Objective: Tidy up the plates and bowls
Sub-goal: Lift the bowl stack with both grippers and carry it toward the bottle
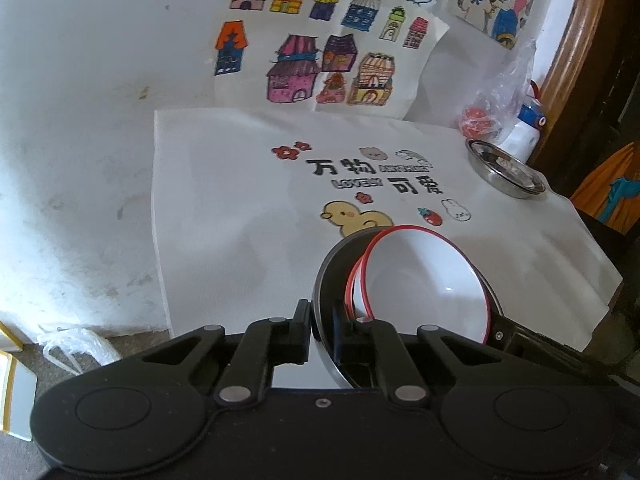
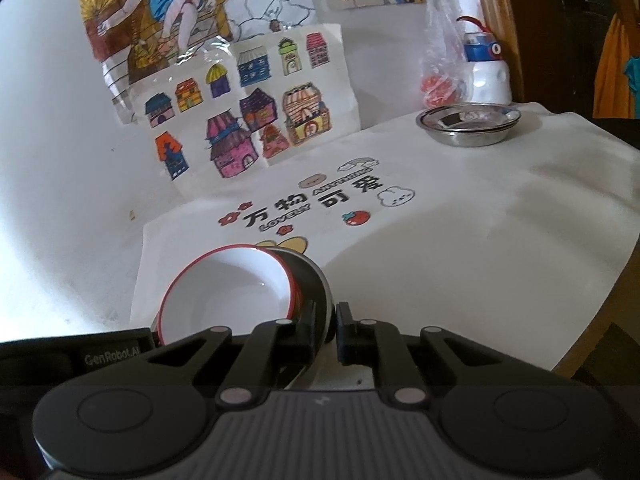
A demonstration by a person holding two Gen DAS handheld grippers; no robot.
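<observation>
Right under my left gripper (image 1: 322, 330), the jaws are pinched on the rim of a dark steel plate (image 1: 326, 280) that carries red-rimmed white melamine bowls (image 1: 424, 280), nested and tipped on edge. My right gripper (image 2: 324, 330) clamps the same plate's opposite rim, so both hands share the load above the white printed cloth (image 2: 460, 216). The risk, I reckon, is the tilt: lean any further and those slick bowls slide out onto the cloth, or uneven pull between my hands twists the rim free. Farther back, well apart, a stack of shallow stainless steel dishes (image 2: 468, 122) waits near the table's far corner, beside a crinkled plastic bag (image 2: 440, 64).
</observation>
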